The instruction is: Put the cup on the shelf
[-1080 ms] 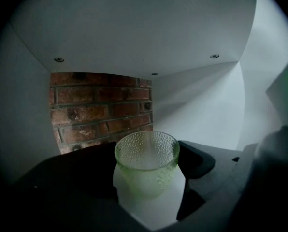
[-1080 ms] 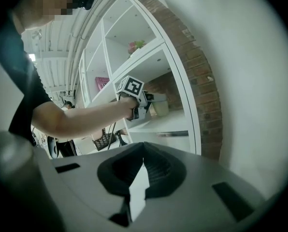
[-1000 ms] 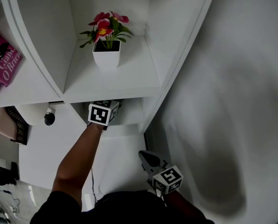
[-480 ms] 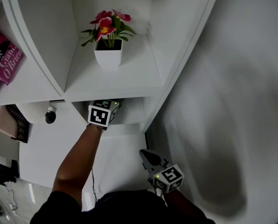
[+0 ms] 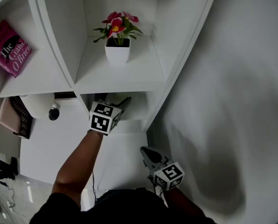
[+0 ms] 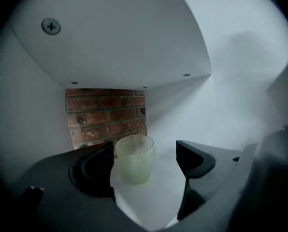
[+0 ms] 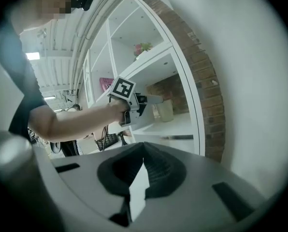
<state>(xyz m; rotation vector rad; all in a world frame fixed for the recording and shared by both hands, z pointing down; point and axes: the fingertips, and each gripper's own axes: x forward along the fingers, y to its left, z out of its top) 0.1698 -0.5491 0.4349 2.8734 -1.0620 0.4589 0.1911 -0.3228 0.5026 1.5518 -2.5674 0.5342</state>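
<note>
A pale green, dimpled glass cup (image 6: 133, 159) stands upright on the white floor of the lower shelf compartment (image 6: 158, 202). My left gripper (image 6: 145, 153) is open, its black jaws flanking the cup without touching it, the cup slightly beyond their tips. In the head view the left gripper (image 5: 121, 102) pokes under the shelf board (image 5: 129, 85), which hides the cup. The right gripper view shows the cup (image 7: 164, 110) in front of the left gripper (image 7: 151, 99). My right gripper (image 5: 146, 153) hangs low by the shelf's side, shut and empty (image 7: 141, 151).
A potted pink flower (image 5: 118, 36) stands on the shelf above. A pink book (image 5: 10, 45) leans in the left compartment. Brick wall (image 6: 105, 115) backs the lower compartment. A plain white wall (image 5: 232, 101) fills the right. A white round object (image 5: 38, 104) sits at left.
The left gripper has drawn back a little out of the lower compartment, so its jaws now show under the shelf board. The right gripper has stayed put.
</note>
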